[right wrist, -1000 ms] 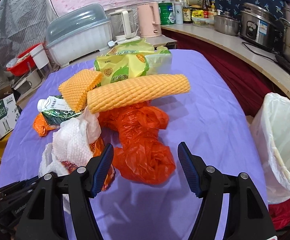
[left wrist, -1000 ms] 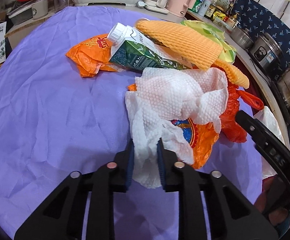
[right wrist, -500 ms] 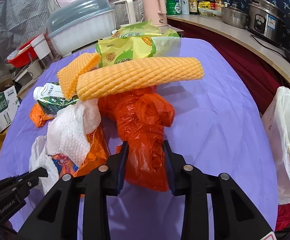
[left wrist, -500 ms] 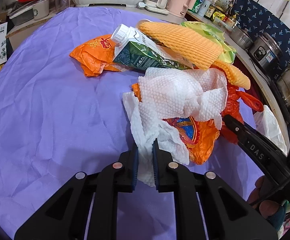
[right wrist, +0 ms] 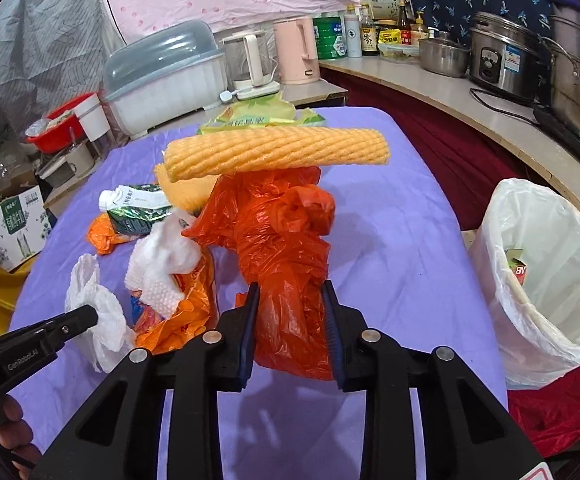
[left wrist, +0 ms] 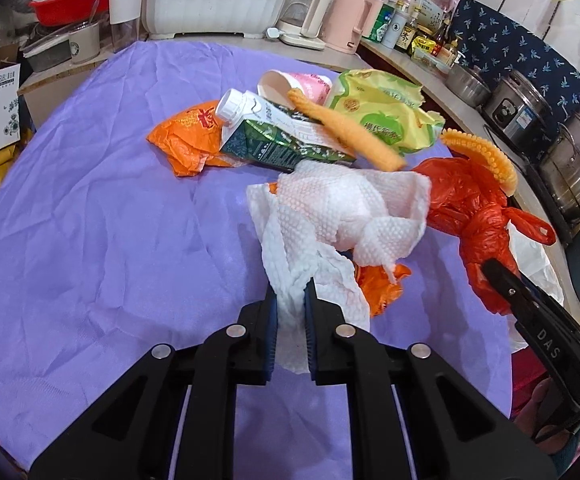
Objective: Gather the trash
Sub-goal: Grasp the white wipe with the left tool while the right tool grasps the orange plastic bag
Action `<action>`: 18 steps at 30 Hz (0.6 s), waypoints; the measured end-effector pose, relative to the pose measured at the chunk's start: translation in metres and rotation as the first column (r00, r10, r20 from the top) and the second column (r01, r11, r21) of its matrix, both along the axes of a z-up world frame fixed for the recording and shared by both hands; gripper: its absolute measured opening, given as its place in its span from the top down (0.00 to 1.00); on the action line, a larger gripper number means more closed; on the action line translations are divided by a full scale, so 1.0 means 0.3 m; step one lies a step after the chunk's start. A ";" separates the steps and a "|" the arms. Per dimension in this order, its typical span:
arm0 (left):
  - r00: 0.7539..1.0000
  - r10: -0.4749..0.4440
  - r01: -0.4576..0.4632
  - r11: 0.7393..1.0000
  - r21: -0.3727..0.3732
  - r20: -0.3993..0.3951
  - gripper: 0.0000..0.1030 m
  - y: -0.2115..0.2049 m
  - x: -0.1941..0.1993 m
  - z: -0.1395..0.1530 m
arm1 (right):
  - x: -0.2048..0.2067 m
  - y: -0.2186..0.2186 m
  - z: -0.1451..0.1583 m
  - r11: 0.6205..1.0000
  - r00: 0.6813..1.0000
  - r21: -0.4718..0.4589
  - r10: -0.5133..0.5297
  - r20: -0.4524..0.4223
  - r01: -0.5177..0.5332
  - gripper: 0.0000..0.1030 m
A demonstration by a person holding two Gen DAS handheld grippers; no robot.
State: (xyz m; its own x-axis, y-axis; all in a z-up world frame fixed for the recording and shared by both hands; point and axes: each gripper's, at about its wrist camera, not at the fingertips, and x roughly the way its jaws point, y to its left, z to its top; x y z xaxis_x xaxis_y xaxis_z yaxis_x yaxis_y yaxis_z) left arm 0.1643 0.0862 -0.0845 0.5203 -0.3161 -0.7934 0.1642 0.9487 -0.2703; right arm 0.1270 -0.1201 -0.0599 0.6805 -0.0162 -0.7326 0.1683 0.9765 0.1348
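Note:
A heap of trash lies on the purple tablecloth (left wrist: pixel 89 220). My left gripper (left wrist: pixel 291 304) is shut on a white paper towel (left wrist: pixel 342 208) and holds it up off the cloth; the towel also shows in the right wrist view (right wrist: pixel 161 260). My right gripper (right wrist: pixel 290 304) is shut on a red-orange plastic bag (right wrist: pixel 277 236), lifted, with an orange foam net sleeve (right wrist: pixel 277 152) resting across its top. The bag also shows in the left wrist view (left wrist: pixel 470 208). A green milk carton (left wrist: pixel 273 136), an orange wrapper (left wrist: pixel 189 140), a yellow-green snack bag (left wrist: pixel 378 108) and a paper cup (left wrist: pixel 298 86) lie behind.
A white-lined trash bin (right wrist: pixel 550 280) stands off the table's right edge with some trash inside. Behind the table are a dish rack (right wrist: pixel 165 76), kettles (right wrist: pixel 296 50), bottles and steel pots (right wrist: pixel 506 60) on a counter. A cardboard box (right wrist: pixel 13 228) sits at the left.
Both grippers have risen with their loads. The red bag and the foam sleeve on it lifted off the heap, and the paper towel pulled upward. The paper cup and snack bag became visible.

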 end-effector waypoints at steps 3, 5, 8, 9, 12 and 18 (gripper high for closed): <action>1.000 -0.007 0.007 1.000 -0.003 0.020 0.89 -0.009 -0.020 0.032 | -0.025 -0.005 0.028 1.000 1.000 -0.004 0.001 0.016 -0.001 0.73; 0.999 -0.009 0.010 1.000 -0.007 0.033 0.89 -0.014 -0.029 0.056 | -0.030 -0.008 0.030 1.000 1.000 -0.007 0.005 0.004 -0.005 0.73; 0.999 -0.010 0.011 1.000 -0.009 0.053 0.89 -0.021 -0.044 0.090 | -0.028 -0.002 -0.001 0.997 0.999 -0.073 -0.007 -0.051 0.003 0.73; 0.998 -0.011 0.011 1.000 -0.009 0.060 0.89 -0.023 -0.049 0.102 | -0.036 0.000 -0.014 0.994 0.998 -0.109 -0.012 -0.066 0.005 0.73; 0.997 -0.011 0.012 1.000 -0.010 0.074 0.89 -0.031 -0.066 0.125 | -0.070 -0.010 -0.016 0.993 0.997 -0.119 -0.011 -0.079 0.001 0.72; 0.996 -0.021 0.022 1.000 -0.012 0.088 0.89 -0.064 -0.088 0.151 | -0.079 -0.001 -0.006 0.983 0.994 -0.177 0.036 -0.102 -0.053 0.72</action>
